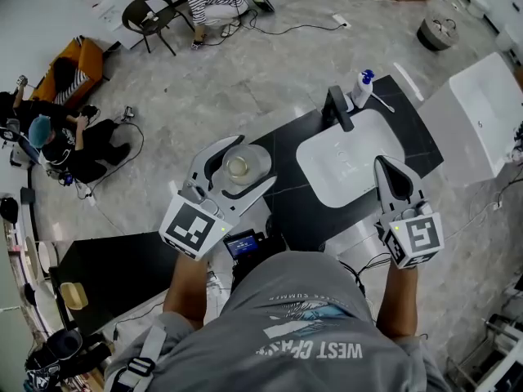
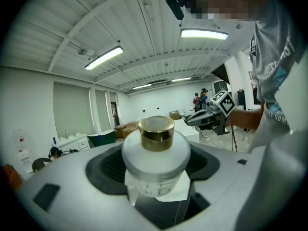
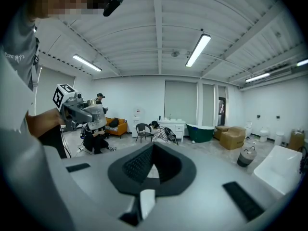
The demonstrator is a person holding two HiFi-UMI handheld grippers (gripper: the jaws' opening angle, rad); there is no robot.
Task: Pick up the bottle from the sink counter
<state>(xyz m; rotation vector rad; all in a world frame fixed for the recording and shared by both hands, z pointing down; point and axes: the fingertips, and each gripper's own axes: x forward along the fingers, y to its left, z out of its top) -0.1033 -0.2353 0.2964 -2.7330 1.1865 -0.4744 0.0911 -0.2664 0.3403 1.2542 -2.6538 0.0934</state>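
Well, from the head view my left gripper [image 1: 252, 163] has its jaws clamped on the bottle [image 1: 237, 167], at the left end of the dark desk [image 1: 286, 149], beside the white basin [image 1: 343, 170]. My right gripper [image 1: 386, 168] hangs over the basin's right edge. Through the left gripper view the bottle stands upright between my jaws, white-bodied with a gold cap, and they grip it wide apart. Through the right gripper view those jaws are pressed together with nothing between them. Off to the left there, my other gripper shows with the bottle aloft, off the desk.
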